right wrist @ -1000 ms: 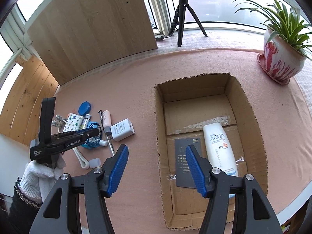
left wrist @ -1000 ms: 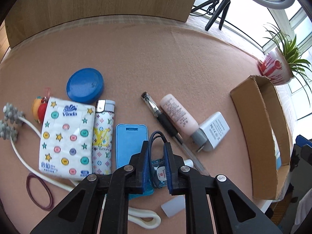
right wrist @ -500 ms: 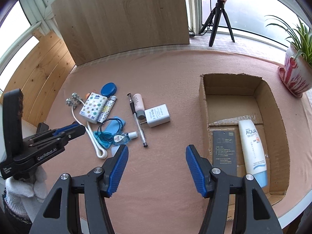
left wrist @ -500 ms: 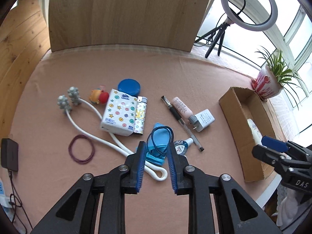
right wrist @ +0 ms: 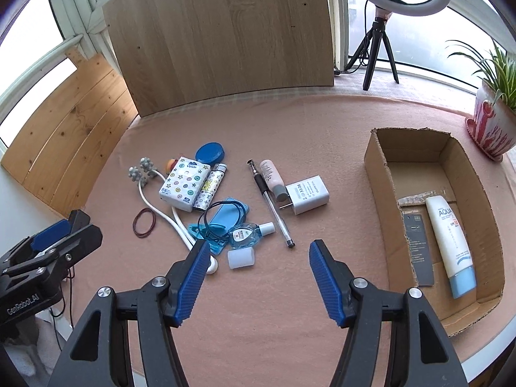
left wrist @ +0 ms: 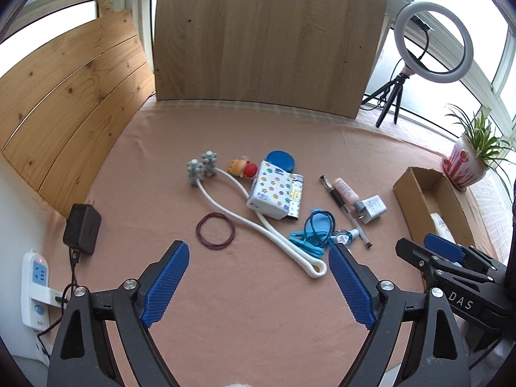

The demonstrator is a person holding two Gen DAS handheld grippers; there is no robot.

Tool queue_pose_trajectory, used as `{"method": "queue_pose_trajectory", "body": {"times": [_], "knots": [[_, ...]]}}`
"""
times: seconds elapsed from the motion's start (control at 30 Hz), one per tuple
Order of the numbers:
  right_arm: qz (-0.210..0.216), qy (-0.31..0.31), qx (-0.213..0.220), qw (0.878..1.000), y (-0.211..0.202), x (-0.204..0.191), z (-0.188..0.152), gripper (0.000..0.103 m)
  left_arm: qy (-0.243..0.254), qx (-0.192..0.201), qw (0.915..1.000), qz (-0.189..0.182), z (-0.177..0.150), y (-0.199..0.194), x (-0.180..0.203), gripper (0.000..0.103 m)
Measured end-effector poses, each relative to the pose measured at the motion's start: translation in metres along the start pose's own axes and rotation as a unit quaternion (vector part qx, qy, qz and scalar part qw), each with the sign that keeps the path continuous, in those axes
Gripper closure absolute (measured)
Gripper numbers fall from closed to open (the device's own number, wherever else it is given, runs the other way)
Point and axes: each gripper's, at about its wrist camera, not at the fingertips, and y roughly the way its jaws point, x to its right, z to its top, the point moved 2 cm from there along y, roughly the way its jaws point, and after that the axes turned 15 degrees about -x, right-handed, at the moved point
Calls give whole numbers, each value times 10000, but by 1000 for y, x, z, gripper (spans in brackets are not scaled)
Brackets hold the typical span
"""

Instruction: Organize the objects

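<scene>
A cluster of small objects lies mid-table: a tissue pack [right wrist: 184, 183], a patterned lighter [right wrist: 211, 189], a blue lid [right wrist: 209, 153], a white massager [left wrist: 258, 219], a blue case with a black loop [right wrist: 225, 217], a small blue bottle [right wrist: 247, 233], a pen [right wrist: 271, 204], a pink tube [right wrist: 271, 175] and a white charger [right wrist: 307, 194]. A cardboard box [right wrist: 380, 174] at the right holds a sunscreen tube [right wrist: 450, 242] and a dark card [right wrist: 417, 248]. My left gripper [left wrist: 258, 287] is open and empty, well short of the cluster. My right gripper [right wrist: 254, 277] is open and empty.
A red hair tie [left wrist: 215, 230] lies left of the cluster. A black adapter [left wrist: 81, 228] and a power strip [left wrist: 35, 287] sit at the left edge. A potted plant [right wrist: 493, 122], a ring light on a tripod [left wrist: 432, 42] and wooden boards [right wrist: 219, 32] stand behind.
My left gripper opened, let go of the black loop and pulled back and up from the cluster. My right gripper also drew back from over the box.
</scene>
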Motion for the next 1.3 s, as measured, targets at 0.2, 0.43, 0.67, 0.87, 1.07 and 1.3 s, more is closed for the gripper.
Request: {"method": "queue_pose_trajectory", "body": {"times": [0.2,0.43,0.67,0.87,1.07,1.3], "knots": [[-189,-393,-44,9990,10,-23,-1,43,-365,116,9991,162,-21,-12,-21,12],[-160,-575,123,9981,-3,-46,-7,43,-450,318,9984,85,-26,-35,-35,12],[-182,-247,319,9990,-16,-47,-14,42,-180,288,9994,108,-19,-39,-37,12],[-178,144,307,9993,-13,-34,-17,42,74,163,9998,82,-12,-30,-40,12],[171,288,-185,9993,10,-18,-8,42,69,-101,9999,96,-10,-6,-57,12],[510,472,-774,9946,45,-2,16,42,-125,-255,9996,59,-8,16,-79,12]]}}
